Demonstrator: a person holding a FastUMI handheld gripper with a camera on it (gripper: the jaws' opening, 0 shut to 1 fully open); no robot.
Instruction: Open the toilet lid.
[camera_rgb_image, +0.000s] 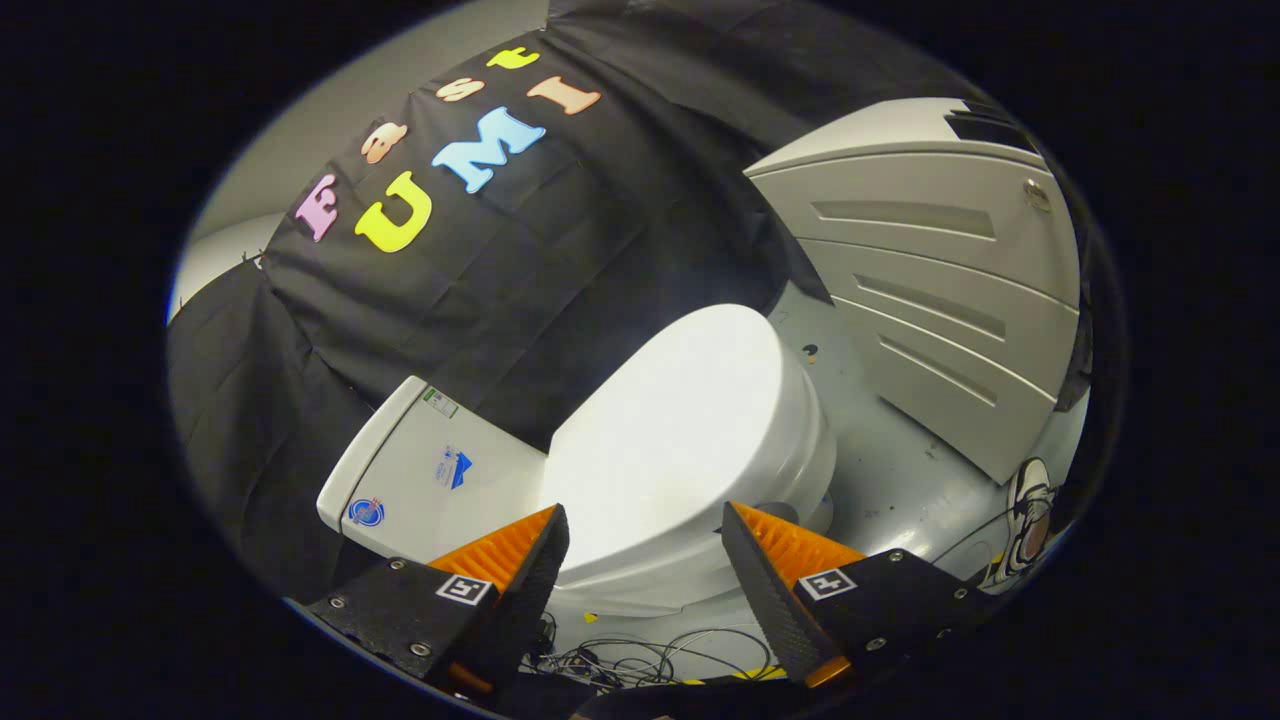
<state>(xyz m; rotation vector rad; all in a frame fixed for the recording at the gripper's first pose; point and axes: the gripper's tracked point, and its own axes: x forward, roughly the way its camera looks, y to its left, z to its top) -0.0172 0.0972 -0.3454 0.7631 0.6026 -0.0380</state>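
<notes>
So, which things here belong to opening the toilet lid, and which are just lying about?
For the job:
- lid, closed
- toilet
- gripper, open, fingers either side of the lid's near edge, not touching

Lying about:
- cables on the floor below the fingers
- shoe on the floor
- grey panel beyond the toilet
- tank

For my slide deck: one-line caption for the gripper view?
Open gripper hovers above the closed toilet lid, tank alongside, cables on the floor.
</notes>
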